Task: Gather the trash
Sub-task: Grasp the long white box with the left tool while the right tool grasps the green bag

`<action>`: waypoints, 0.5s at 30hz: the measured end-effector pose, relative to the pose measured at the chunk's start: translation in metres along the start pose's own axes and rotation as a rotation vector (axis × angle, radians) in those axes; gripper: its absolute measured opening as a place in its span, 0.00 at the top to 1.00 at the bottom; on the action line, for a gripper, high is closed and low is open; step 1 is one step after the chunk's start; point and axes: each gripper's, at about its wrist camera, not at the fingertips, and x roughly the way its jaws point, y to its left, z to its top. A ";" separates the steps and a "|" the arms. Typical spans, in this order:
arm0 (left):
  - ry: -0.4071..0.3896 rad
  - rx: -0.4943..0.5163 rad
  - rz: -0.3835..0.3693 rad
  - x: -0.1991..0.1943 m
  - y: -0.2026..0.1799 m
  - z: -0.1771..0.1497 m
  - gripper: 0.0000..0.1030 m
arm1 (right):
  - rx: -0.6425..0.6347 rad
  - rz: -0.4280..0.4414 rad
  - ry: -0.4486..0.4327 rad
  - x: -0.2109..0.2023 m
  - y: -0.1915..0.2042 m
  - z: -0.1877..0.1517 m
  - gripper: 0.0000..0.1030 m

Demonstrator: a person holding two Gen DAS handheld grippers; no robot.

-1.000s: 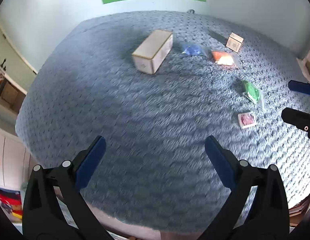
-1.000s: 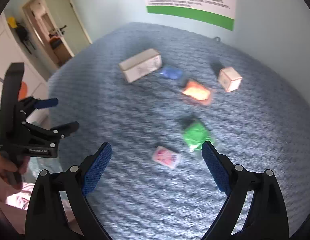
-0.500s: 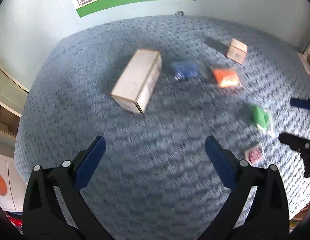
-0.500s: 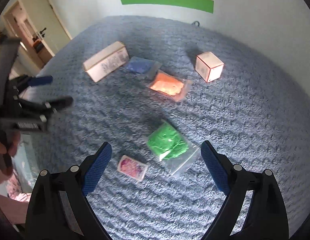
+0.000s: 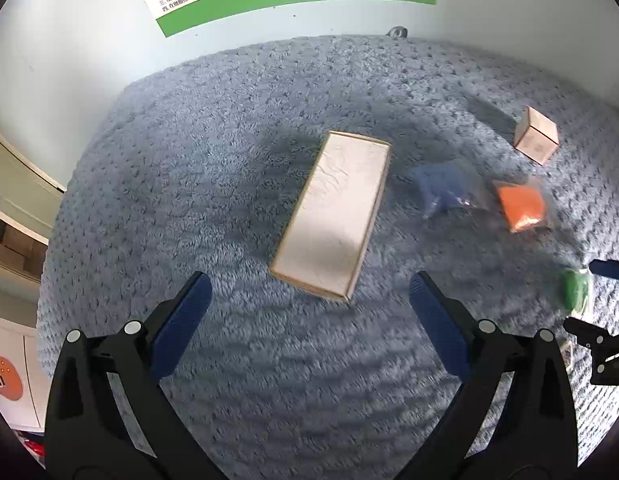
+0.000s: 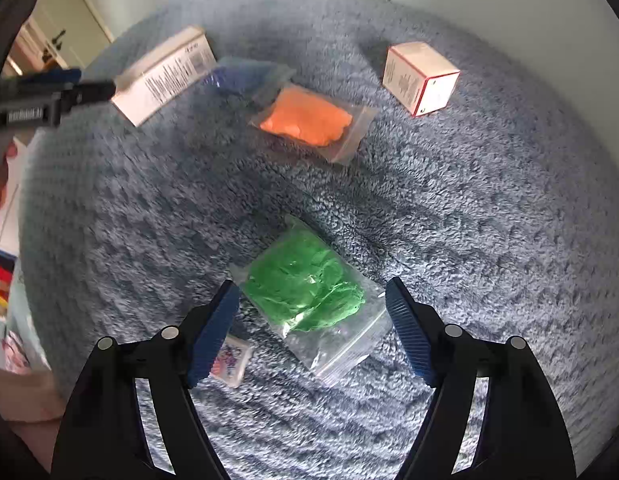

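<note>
We have the right gripper (image 6: pixel 311 330) over the green bag (image 6: pixel 305 288) on the blue blanket (image 6: pixel 469 220), jaws apart and just been narrowing, bag between them, seemingly untouched; left gripper (image 5: pixel 307 322) open, long box (image 5: pixel 333 216) just ahead

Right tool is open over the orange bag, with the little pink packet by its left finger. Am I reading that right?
Not quite. In the right wrist view the right tool is open over the green bag, not the orange bag, which lies farther off toward the boxes. The pink packet is by its left finger, as you say.
</note>
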 end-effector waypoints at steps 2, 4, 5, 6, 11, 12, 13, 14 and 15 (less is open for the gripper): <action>0.013 -0.003 -0.006 0.009 0.004 0.004 0.06 | -0.014 -0.014 0.004 0.005 0.001 0.003 0.36; 0.024 -0.006 -0.010 0.018 0.007 0.006 0.06 | -0.019 -0.039 0.019 0.013 0.003 0.010 0.45; 0.030 -0.007 -0.012 0.021 0.008 0.007 0.06 | -0.010 -0.026 0.019 0.015 0.002 0.014 0.46; 0.033 -0.006 -0.014 0.025 0.009 0.008 0.06 | -0.004 -0.020 0.019 0.016 0.001 0.016 0.50; 0.047 0.002 -0.058 0.041 0.010 0.011 0.08 | 0.019 -0.020 0.032 0.018 -0.007 0.030 0.71; 0.048 -0.001 -0.079 0.043 0.009 0.011 0.15 | 0.024 -0.016 0.032 0.018 -0.008 0.033 0.74; 0.060 -0.005 -0.098 0.046 0.009 0.011 0.27 | 0.024 -0.020 0.031 0.017 -0.009 0.035 0.76; 0.076 -0.007 -0.109 0.050 0.008 0.010 0.38 | 0.024 -0.018 0.034 0.017 -0.009 0.038 0.78; 0.094 -0.011 -0.130 0.054 0.007 0.009 0.46 | 0.024 -0.014 0.035 0.016 -0.010 0.039 0.80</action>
